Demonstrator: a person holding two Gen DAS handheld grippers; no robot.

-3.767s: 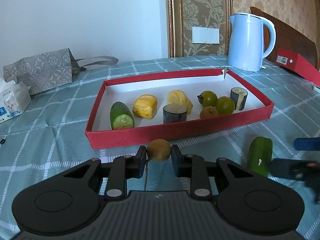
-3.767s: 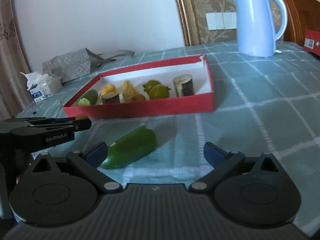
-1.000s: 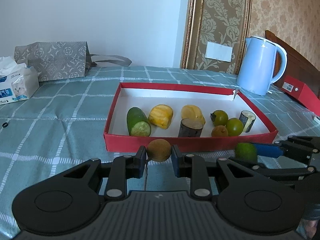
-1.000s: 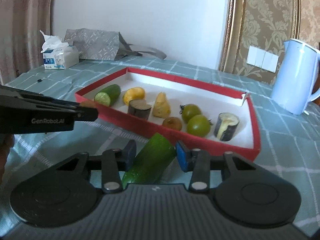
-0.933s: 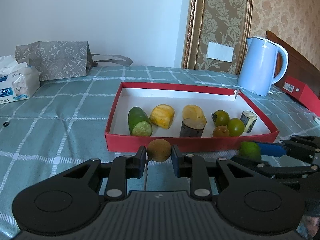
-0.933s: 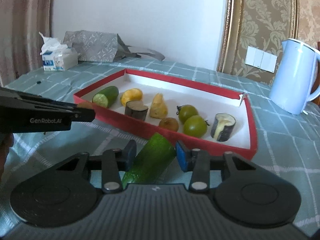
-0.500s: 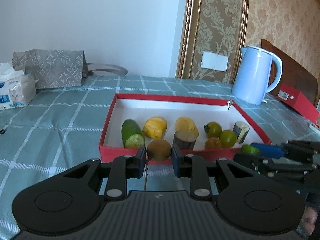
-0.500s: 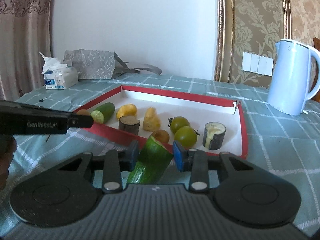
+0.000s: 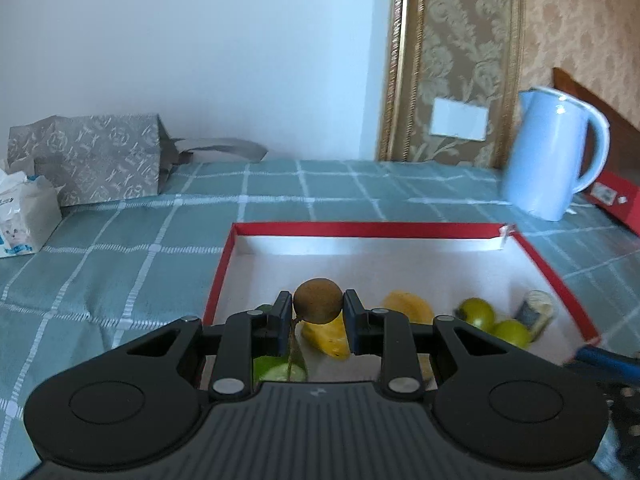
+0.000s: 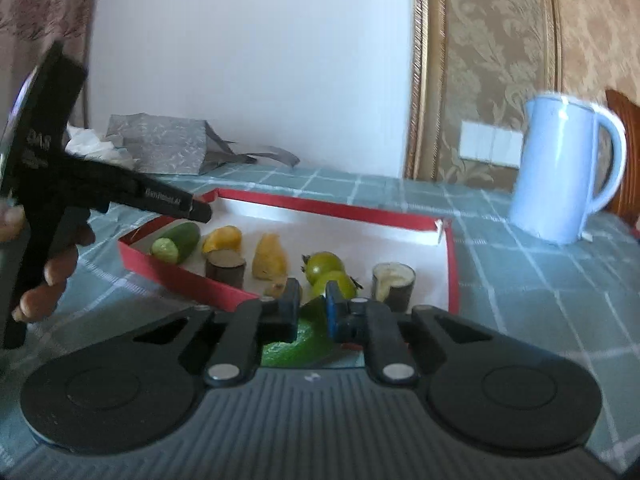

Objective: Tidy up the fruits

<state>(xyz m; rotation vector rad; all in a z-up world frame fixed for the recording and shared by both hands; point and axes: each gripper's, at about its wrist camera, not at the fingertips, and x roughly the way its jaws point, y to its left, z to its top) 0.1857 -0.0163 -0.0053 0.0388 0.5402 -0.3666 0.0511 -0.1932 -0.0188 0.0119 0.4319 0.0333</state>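
Two grippers over red tray [image 9: 552, 276], left fingers [image 9: 282, 312] clamping kiwi [image 9: 318, 305], right fingers [image 10: 335, 300] clamping cucumber [image 10: 298, 340]

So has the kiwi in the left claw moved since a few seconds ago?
Yes. The kiwi, gripped in the left claw, has gone forward from in front of the red tray's near wall to above its inside.

left gripper [image 9: 318, 322] is raised and level, jaws clamped on a kiwi [image 9: 318, 306]. right gripper [image 10: 311, 312] is tipped downward, jaws pinching a cucumber piece [image 10: 298, 340]. the left hand [image 10: 48, 268] wraps its handle.
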